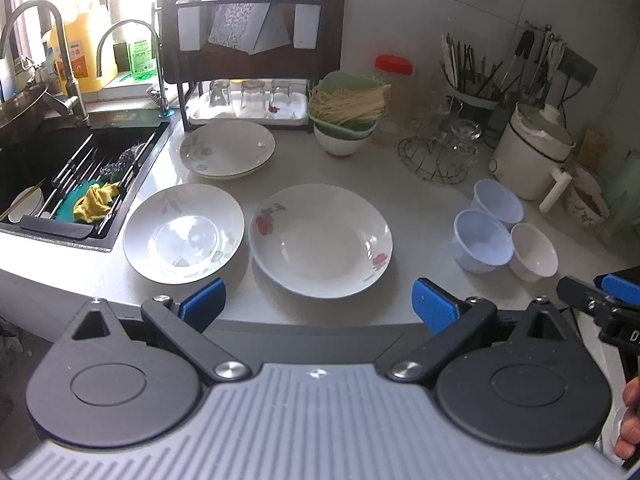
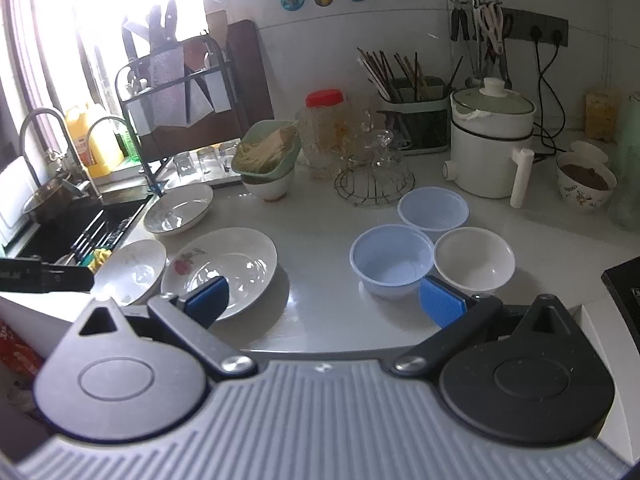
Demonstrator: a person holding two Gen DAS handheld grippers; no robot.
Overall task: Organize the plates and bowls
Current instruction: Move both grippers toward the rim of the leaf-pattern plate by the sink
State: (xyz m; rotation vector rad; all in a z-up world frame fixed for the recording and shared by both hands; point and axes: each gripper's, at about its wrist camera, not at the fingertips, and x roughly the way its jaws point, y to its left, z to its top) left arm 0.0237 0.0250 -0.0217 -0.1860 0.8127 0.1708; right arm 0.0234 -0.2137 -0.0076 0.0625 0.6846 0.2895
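You held both grippers wide, empty, short of tabletop (image 1: pixel 420 216). Rose plate (image 1: pixel 320 240) looked glazed, slippery, breakable; pinch near rim.

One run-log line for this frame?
left gripper: open, empty | right gripper: open, empty | plates, bowls: unstacked on counter

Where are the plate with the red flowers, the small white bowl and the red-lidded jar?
plate with the red flowers (image 1: pixel 320 240), left wrist view, on its bare centre.
small white bowl (image 2: pixel 474 258), right wrist view, on its inside.
red-lidded jar (image 2: pixel 324 99), right wrist view, on its lid.
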